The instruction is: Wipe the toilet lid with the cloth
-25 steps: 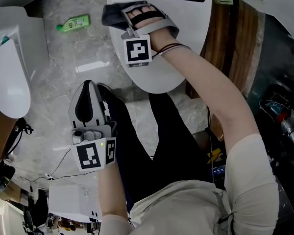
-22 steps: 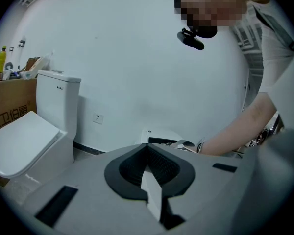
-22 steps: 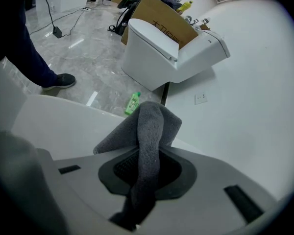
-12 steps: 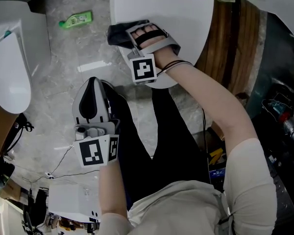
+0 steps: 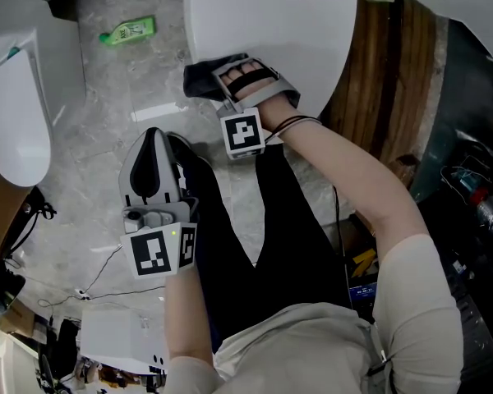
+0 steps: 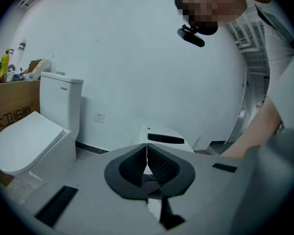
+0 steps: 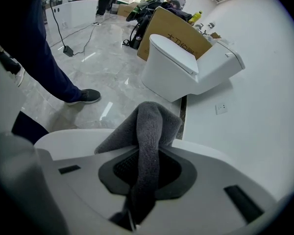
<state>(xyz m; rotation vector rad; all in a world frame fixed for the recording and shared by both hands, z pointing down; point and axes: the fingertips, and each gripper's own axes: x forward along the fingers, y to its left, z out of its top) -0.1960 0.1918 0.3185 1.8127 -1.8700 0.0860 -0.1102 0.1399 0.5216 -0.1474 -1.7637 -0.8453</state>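
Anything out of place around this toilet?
Only a green bottle lying on its side on the floor, left of the toilet lid in the head view. The cloth is clamped in the right gripper at the lid's edge.

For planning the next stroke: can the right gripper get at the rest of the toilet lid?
Probably yes: the right gripper, shut on the cloth, sits at the edge of the toilet lid; the rest looks bare.

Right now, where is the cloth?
Top centre of the head view: the cloth is pinched in the right gripper, at the left edge of the toilet lid.
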